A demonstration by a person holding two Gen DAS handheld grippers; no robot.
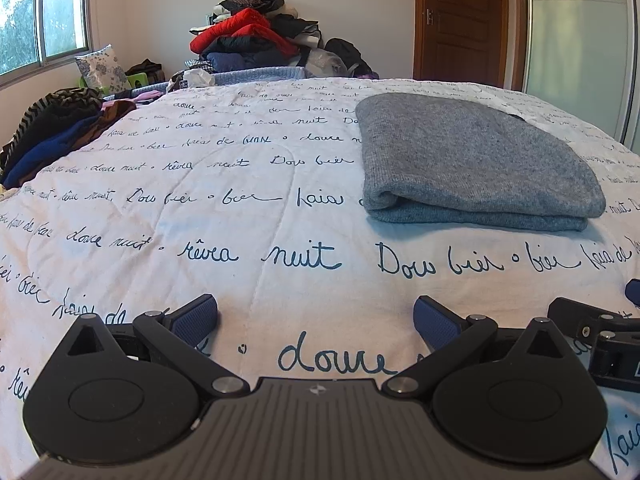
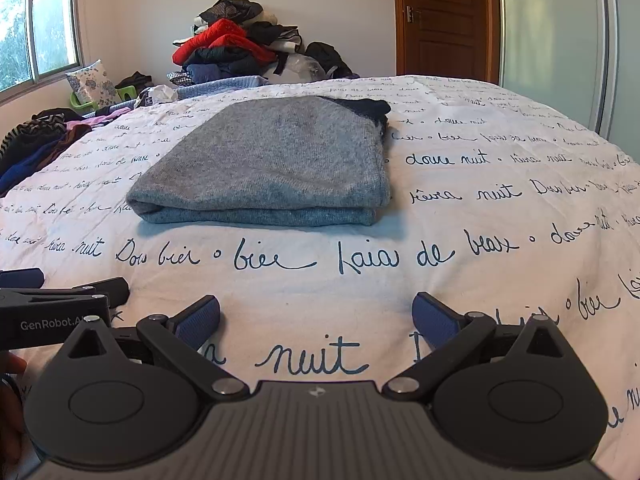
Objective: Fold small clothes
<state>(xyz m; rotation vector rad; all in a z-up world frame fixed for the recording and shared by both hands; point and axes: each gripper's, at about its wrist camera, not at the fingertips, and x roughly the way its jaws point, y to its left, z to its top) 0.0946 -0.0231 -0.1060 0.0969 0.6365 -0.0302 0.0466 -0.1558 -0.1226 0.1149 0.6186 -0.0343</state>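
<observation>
A grey knitted garment lies folded into a flat bundle on the white bedspread, ahead and to the right in the left wrist view. Seen from the right wrist, the same grey garment lies ahead and a little left, with a dark piece showing at its far corner. My left gripper hovers over bare bedspread, open wide, nothing between its blue pads. The right gripper is likewise open and empty, short of the garment. Each gripper shows at the edge of the other's view.
Loose dark clothes lie heaped at the bed's left edge. A tall pile of clothes stands beyond the far side, by the wall. A window is at left, a wooden door and a sliding glass panel at right.
</observation>
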